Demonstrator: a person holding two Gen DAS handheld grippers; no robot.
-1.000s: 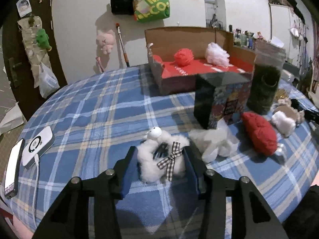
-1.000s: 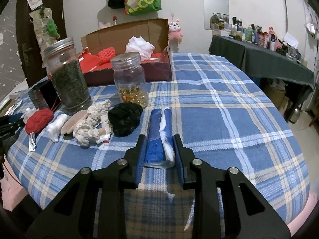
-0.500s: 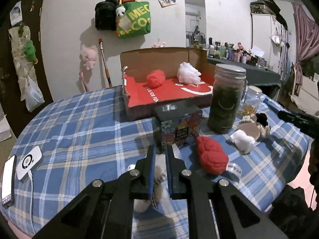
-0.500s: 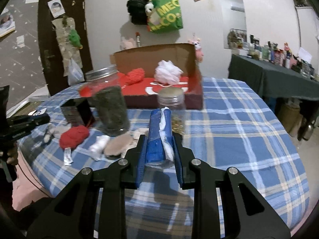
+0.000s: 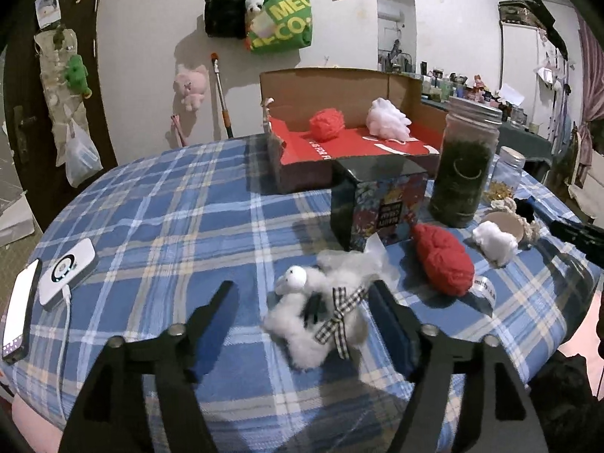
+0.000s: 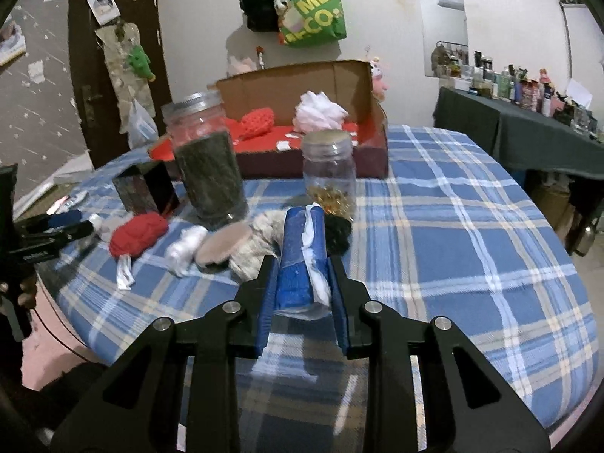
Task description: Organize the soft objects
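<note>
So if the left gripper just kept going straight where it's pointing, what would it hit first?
Most likely the white plush toy, lying between the opening, untouching jaws of the left gripper. Beyond it stands the dark printed box.

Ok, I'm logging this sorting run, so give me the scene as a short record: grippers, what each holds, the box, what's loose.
left gripper: jaws opening around white plush, pads clear of it
right gripper: shut on blue roll, lifted off the table
box: open, holds red ball and white puff
loose on table: red plush, small white piece
hard items: tall jar, small jar, dark carton
</note>
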